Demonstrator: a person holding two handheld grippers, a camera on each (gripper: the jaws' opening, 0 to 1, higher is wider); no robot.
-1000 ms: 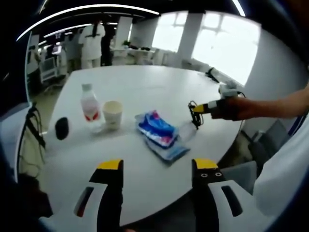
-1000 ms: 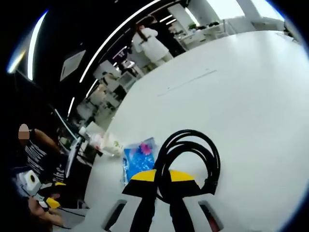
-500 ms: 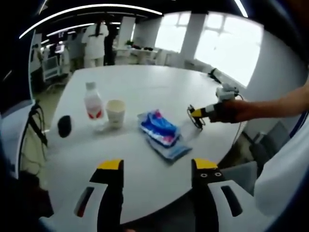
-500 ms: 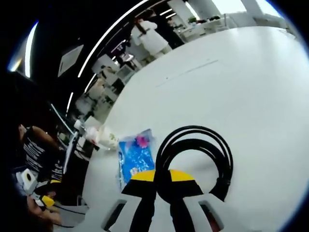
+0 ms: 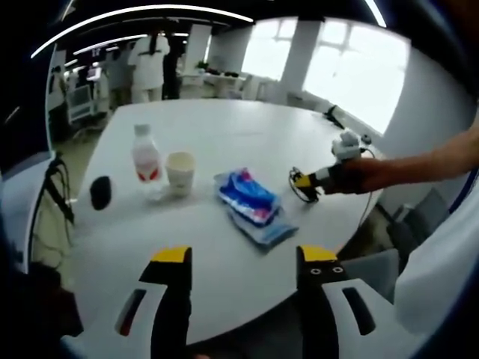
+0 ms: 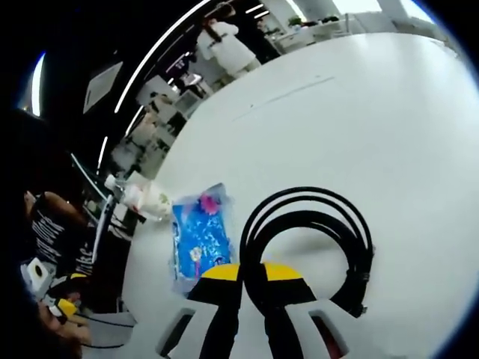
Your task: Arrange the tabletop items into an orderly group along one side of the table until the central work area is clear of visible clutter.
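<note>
My right gripper (image 6: 252, 274) is shut on a coiled black cable (image 6: 329, 232), which hangs just over the white table (image 6: 352, 120). From the left gripper view that gripper (image 5: 303, 179) and the cable (image 5: 299, 187) sit near the table's right edge, held by a person's arm. A blue wipes packet (image 5: 247, 200) lies mid-table, also the wipes packet (image 6: 194, 243) left of the cable. A water bottle (image 5: 146, 161), a paper cup (image 5: 179, 173) and a black mouse (image 5: 99, 193) stand left of it. My left gripper (image 5: 243, 260) is open above the near table edge.
A white table (image 5: 224, 134) has much bare surface behind the items. People in white coats (image 5: 146, 63) stand far back among desks. A chair (image 5: 374, 269) sits at the table's right edge. A black cable (image 5: 329, 116) lies at the far right rim.
My right gripper has carried the coiled cable slightly lower and nearer the wipes packet. The left gripper stays as it was.
</note>
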